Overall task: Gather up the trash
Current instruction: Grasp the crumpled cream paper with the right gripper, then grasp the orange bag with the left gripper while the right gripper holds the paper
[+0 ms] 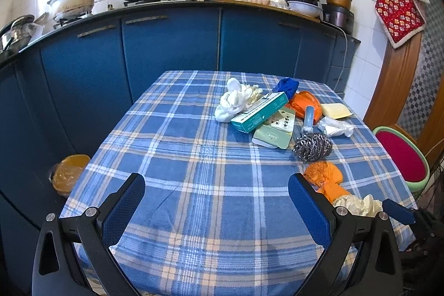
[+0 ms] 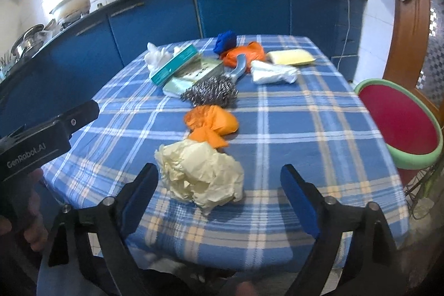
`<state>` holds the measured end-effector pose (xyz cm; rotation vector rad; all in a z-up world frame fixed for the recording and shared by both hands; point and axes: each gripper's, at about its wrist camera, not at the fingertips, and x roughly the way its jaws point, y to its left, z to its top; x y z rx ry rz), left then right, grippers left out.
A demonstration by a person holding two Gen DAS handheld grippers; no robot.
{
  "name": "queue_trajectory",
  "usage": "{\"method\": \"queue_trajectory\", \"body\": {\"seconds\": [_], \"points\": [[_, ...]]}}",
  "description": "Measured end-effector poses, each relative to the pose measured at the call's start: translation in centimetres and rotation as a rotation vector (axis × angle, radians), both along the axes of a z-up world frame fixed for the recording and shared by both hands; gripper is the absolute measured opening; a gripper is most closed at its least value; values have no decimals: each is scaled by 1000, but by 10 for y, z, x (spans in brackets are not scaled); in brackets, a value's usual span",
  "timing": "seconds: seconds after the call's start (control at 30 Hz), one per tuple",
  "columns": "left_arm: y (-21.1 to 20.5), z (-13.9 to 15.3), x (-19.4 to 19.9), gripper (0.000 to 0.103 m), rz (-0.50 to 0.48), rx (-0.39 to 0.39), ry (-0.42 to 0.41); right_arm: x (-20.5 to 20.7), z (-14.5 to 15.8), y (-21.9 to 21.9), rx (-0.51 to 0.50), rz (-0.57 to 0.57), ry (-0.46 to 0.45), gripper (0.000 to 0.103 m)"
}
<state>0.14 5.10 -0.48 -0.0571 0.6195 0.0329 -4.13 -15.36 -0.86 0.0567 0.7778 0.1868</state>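
The right gripper (image 2: pixel 219 196), jaws spread, straddles the crumpled cream paper (image 2: pixel 201 176) without touching.

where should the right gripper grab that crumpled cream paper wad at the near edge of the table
Grip the crumpled cream paper wad across its bulging middle, one pad on each side. Come from the near table edge, angled down, as the right gripper already points: its jaws are open and stand either side of the wad without touching it. The wad is soft and irregular, so the widest lump probably gives the surest hold, clear of the orange plastic bag behind.
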Motion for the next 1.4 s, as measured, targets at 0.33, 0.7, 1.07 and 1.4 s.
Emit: {"method": "queue_trajectory", "body": {"seconds": [0.33, 0.7, 1.07, 1.4], "points": [[0, -4, 2, 100, -12, -7, 18, 5, -6, 3, 27, 35, 50, 46], [-17, -4, 5, 100, -90, -2, 45, -11, 20, -23, 93, -10, -4, 45], [-45, -9, 26, 100, -217, -45, 108, -10, 32, -53, 82, -104, -34, 45], [-77, -23, 50, 85, -303, -56, 189, -10, 29, -72, 88, -156, -35, 45]]}}
